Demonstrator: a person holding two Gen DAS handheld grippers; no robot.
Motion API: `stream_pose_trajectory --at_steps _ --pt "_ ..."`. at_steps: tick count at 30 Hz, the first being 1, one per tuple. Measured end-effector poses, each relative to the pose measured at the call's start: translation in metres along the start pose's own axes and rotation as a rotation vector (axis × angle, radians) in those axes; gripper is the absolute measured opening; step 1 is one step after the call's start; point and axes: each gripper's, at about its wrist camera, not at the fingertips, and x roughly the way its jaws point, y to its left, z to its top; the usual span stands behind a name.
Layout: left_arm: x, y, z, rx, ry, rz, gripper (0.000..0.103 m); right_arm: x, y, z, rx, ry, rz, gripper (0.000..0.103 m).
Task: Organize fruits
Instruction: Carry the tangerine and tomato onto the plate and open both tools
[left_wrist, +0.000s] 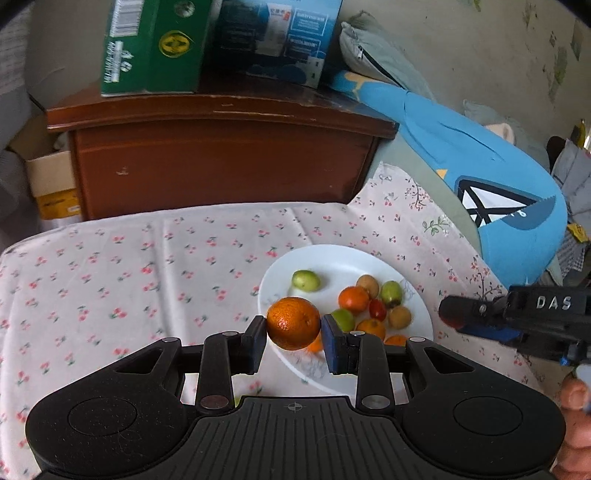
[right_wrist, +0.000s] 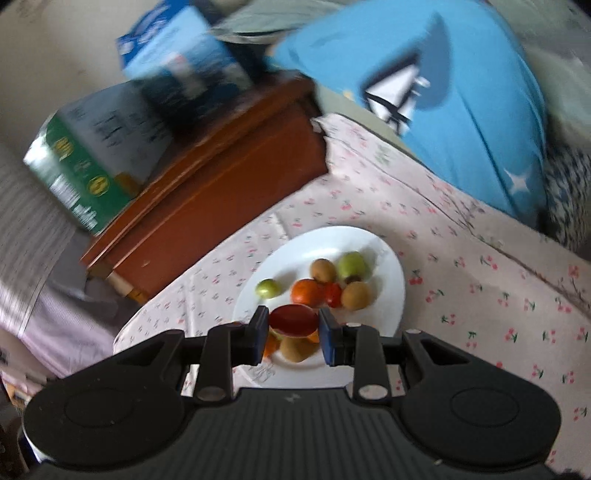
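My left gripper (left_wrist: 293, 334) is shut on a round orange (left_wrist: 293, 323) and holds it just above the near rim of a white plate (left_wrist: 332, 254). The plate carries several small fruits: green ones (left_wrist: 306, 280), a small orange one (left_wrist: 354, 300), a cherry tomato (left_wrist: 377, 309) and brown ones (left_wrist: 400, 317). My right gripper (right_wrist: 293, 330) is shut on a dark red fruit (right_wrist: 293, 320), raised over the same plate (right_wrist: 332, 232). From the left wrist view, the right gripper (left_wrist: 456, 312) comes in from the right edge.
The plate lies on a cherry-print cloth (left_wrist: 129, 277). Behind it stands a brown wooden cabinet (left_wrist: 221, 155) bearing a green box (left_wrist: 147, 48) and a blue box (left_wrist: 277, 37). A blue cushion (left_wrist: 480, 177) lies at the right. A hand (left_wrist: 576, 424) shows at the right edge.
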Motion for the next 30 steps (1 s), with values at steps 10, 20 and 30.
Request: stream_pose_trajectory --at_steps 10,20,30 --pt "0.038 -0.008 0.016 0.014 0.035 -0.037 0.029 0.027 -0.017 0.008 0.131 0.049 -0.025 0.029" --pt "0.062 -0.014 0.024 0.044 0.046 -0.053 0.029 0.045 -0.027 0.012 0.197 0.06 -0.055 0.029" --pt "0.052 -0.018 0.031 0.034 -0.004 -0.034 0.056 0.055 -0.033 0.013 0.252 0.076 -0.026 0.032"
